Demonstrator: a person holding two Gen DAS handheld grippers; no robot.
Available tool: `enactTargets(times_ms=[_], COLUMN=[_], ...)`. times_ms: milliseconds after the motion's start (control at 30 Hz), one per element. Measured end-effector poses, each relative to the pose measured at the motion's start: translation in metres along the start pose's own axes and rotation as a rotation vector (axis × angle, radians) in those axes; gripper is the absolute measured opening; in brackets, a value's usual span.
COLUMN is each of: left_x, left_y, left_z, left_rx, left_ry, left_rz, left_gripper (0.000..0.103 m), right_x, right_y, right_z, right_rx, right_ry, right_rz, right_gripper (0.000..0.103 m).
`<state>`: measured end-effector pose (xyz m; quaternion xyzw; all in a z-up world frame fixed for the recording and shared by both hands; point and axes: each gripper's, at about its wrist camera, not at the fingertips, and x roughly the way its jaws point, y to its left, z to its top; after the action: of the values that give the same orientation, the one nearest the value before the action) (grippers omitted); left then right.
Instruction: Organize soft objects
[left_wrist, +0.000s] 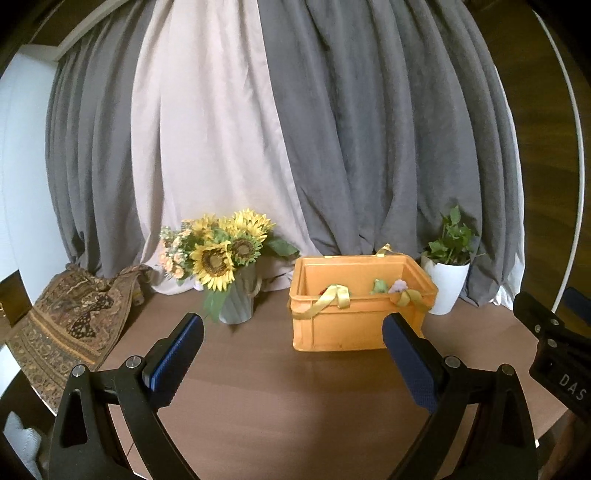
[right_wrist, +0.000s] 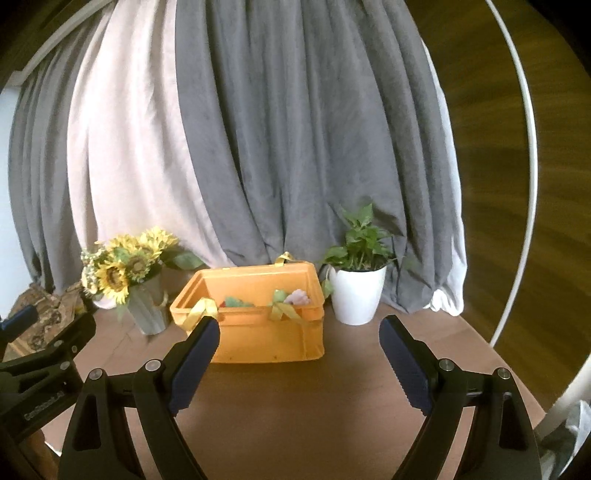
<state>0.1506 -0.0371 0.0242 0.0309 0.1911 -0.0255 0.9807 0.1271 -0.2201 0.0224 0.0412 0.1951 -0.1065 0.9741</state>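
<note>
Task status, judged from both wrist views: the orange crate (left_wrist: 360, 301) sits on the brown table (left_wrist: 258, 406) with soft items already inside. I see a green piece (left_wrist: 378, 286), a lilac piece (left_wrist: 399, 285) and something red (left_wrist: 322, 291) just under the rim, with yellow ribbons (left_wrist: 334, 295) draped over the front wall. I see no loose soft objects on the table ahead of either gripper, so I judge the sorting mostly or fully done; the crate floor is hidden, so I cannot confirm the count.

Left gripper (left_wrist: 291, 339): jaws spread wide, nothing between them. The crate lies beyond the fingertips, its front right corner behind my right-hand finger (left_wrist: 408, 360).

Right gripper (right_wrist: 299, 343): jaws released, empty. The crate is ahead, behind the left-hand finger (right_wrist: 195, 356); the white plant pot (right_wrist: 356, 295) is farther ahead, between the fingers.

Both grippers tilt slightly downward, side by side, well short of the crate.
</note>
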Motion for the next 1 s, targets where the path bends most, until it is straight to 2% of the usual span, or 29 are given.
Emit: enactTargets(times_ms=[400,1000], left_x=[-0.064,-0.104], left_y=[0.005,0.012], left_z=[-0.022,-0.037], left_rx=[-0.004,-0.006], left_ry=[-0.018,-0.021], left_rz=[0.006,0.014], left_gripper=[0.103,0.103], right_x=[-0.064,-0.109], right_y=[-0.008,-0.011], right_z=[-0.023,-0.037], right_rx=[-0.003,-0.003], right_ry=[-0.013,-0.037], right_rz=[0.009,0.036], right_gripper=[0.089,0.089])
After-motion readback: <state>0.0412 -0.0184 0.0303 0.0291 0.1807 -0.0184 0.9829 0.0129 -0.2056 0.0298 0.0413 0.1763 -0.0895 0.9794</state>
